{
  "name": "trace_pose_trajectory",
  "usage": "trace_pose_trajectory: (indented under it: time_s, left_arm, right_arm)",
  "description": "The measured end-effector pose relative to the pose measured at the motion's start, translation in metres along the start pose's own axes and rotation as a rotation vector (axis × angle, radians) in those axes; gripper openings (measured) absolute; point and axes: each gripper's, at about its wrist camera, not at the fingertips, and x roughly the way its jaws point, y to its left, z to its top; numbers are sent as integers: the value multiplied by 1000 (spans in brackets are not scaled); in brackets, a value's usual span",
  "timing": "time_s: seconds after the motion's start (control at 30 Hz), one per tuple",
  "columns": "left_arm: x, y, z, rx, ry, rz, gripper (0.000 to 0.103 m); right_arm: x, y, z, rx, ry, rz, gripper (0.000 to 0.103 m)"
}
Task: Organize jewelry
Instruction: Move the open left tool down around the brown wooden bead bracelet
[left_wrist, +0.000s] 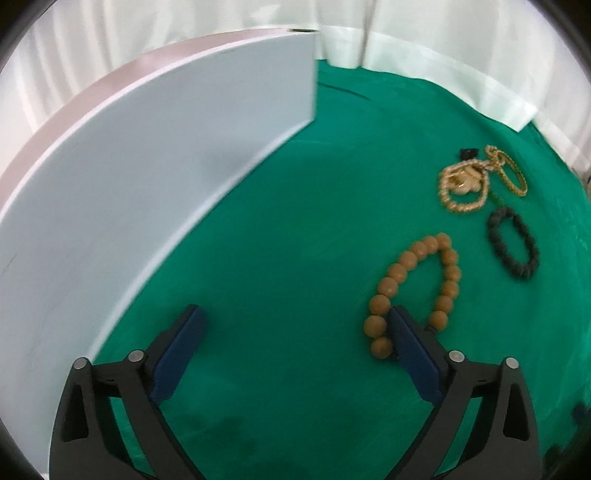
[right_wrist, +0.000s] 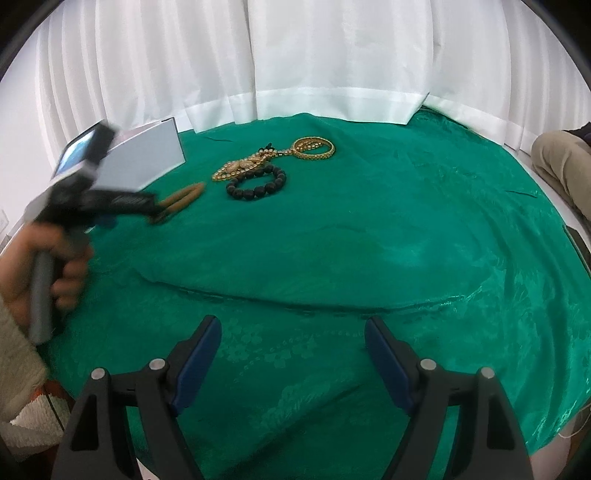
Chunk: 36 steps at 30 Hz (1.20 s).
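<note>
**Left gripper goes for the brown beads**

The left gripper (left_wrist: 295, 325) is wide open and holds nothing. It points down at the green cloth (left_wrist: 295, 221). One of its fingers sits just by the brown bead bracelet (left_wrist: 413, 291), so this looks like the first piece to be picked up. The white box (left_wrist: 147, 166) stands right beside it, most likely the place where the jewelry will go.

The right gripper (right_wrist: 291, 350) is wide open too, with nothing in it. It hangs over bare cloth, well away from the jewelry, as if waiting its turn. A hand (right_wrist: 40, 266) holds the left gripper's handle.

Counting the jewelry: one brown bead bracelet, one black bead bracelet (right_wrist: 256, 182), one gold necklace (right_wrist: 240, 166) in a little heap, and gold bangles (right_wrist: 314, 147) stacked together. How many bangles, I cannot tell. All lie close together near the box. Nothing seems to be put away yet.
</note>
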Motion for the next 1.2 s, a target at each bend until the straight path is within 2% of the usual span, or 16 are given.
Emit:
trace_pose_trajectory:
  time_s: [0.13, 0.27, 0.37, 0.5, 0.53, 0.6, 0.67, 0.77, 0.8, 0.97, 1.13, 1.17, 1.2]
  left_arm:
    - [-4, 12, -12, 16, -56, -24, 103]
    - [-7, 13, -16, 21, -62, -35, 103]
    - [-7, 13, -21, 24, -66, -41, 103]
    - [-7, 15, -16, 25, -68, -44, 103]
    - [-7, 14, -16, 25, -68, -44, 103]
    - [-6, 14, -15, 25, -68, -44, 102]
    - [-6, 13, -15, 25, -68, -44, 103]
    - [-5, 13, -15, 24, -68, -45, 102]
    - [-5, 13, -14, 25, -68, -46, 102]
    - [-5, 13, -14, 24, -68, -45, 102]
    - [-5, 13, -14, 24, -68, -44, 103]
    - [-5, 13, -14, 23, -68, -45, 103]
    - [-5, 13, -14, 23, -68, -45, 103]
  right_arm:
    - [2, 5, 3, 4, 18, 10, 82]
    - [-1, 8, 14, 7, 29, 44, 82]
    - [-2, 5, 38, 19, 30, 86, 82]
    - [13, 4, 98, 7, 34, 181, 81]
    - [25, 7, 118, -7, 52, 212, 78]
    - [51, 17, 151, -38, 102, 276, 43]
    - [84, 29, 183, -58, 150, 313, 40]
    - [120, 50, 207, -145, 130, 298, 40]
    - [137, 59, 211, -182, 152, 303, 40]
    - [188, 67, 210, -163, 222, 213, 40]
    - [204, 73, 207, -174, 224, 171, 41]
    - [205, 74, 208, -181, 222, 159, 40]
    - [205, 75, 209, -175, 224, 147, 33]
